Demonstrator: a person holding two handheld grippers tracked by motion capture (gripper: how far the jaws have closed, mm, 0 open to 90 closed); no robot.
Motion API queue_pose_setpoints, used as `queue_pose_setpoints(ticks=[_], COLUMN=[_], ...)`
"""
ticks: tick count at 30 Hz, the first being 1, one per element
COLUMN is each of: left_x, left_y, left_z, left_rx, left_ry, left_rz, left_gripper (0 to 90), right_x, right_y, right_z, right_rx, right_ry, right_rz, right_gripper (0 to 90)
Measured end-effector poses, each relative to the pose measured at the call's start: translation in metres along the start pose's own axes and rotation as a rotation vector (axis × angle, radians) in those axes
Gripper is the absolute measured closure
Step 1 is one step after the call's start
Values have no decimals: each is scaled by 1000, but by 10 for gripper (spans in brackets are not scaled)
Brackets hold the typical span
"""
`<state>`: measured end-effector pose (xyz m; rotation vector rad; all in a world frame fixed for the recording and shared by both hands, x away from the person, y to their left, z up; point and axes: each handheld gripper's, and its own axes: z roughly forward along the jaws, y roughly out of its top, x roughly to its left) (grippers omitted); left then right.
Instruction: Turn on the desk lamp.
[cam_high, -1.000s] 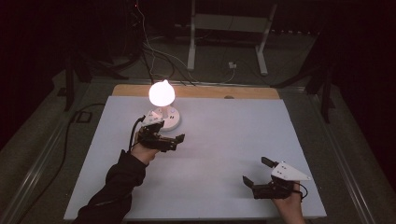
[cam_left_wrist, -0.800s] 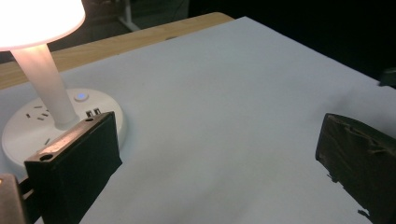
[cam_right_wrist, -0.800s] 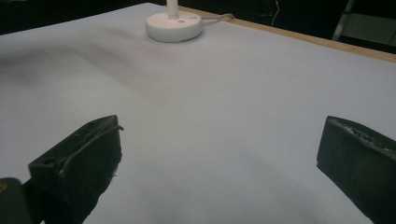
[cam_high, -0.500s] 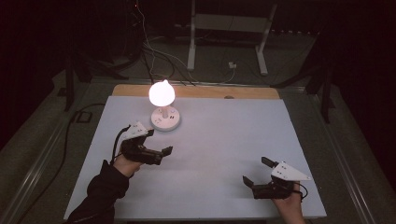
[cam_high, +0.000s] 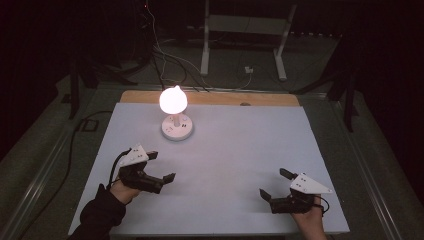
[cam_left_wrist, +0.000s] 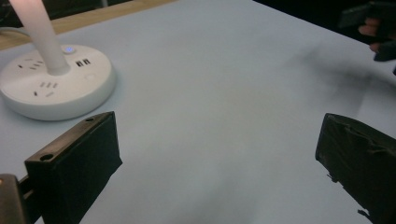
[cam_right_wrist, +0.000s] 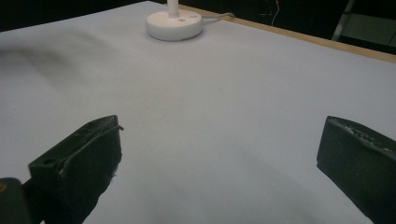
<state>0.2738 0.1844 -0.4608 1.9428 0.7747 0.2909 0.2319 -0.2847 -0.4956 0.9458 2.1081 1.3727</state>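
Change: the left gripper (cam_high: 159, 166) has been drawn back from the lamp (cam_high: 176, 116) toward the near left of the table (cam_high: 240, 150); the right gripper (cam_high: 275, 184) is seen where it was.
Left gripper: jaws are held wide apart, nothing between them.
Right gripper: jaws are likewise spread and empty, low over the near right of the table.
Lamp: lit, standing upright on its round base (cam_left_wrist: 56, 84) at the far left of the table, cable led off the back edge.
Reason: the lamp being lit, the retreat is judged to follow a press of the base button (cam_left_wrist: 68, 49).
Relation: the lamp lies ahead of the left gripper, apart from it; well apart from the right gripper.
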Motion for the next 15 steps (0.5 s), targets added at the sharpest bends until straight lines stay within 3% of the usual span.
queue_pose_setpoints(ticks=[7,9,13,15], left_x=[0,-1,0,1], left_y=[-28,-38,-57,-60], left_z=[-2,-3,0,0], left_rx=[14,40,119,120], left_ry=[-25,-38,-16,-18], left_rz=[43,53,59,47], left_gripper=[5,4,5,5], right_x=[0,0,0,1], right_y=[0,0,0,0], right_z=[0,0,0,0], right_rx=[3,3,4,2], right_ry=[3,3,4,6], right_rz=[-2,-3,-1,-5], right_gripper=[0,0,0,0])
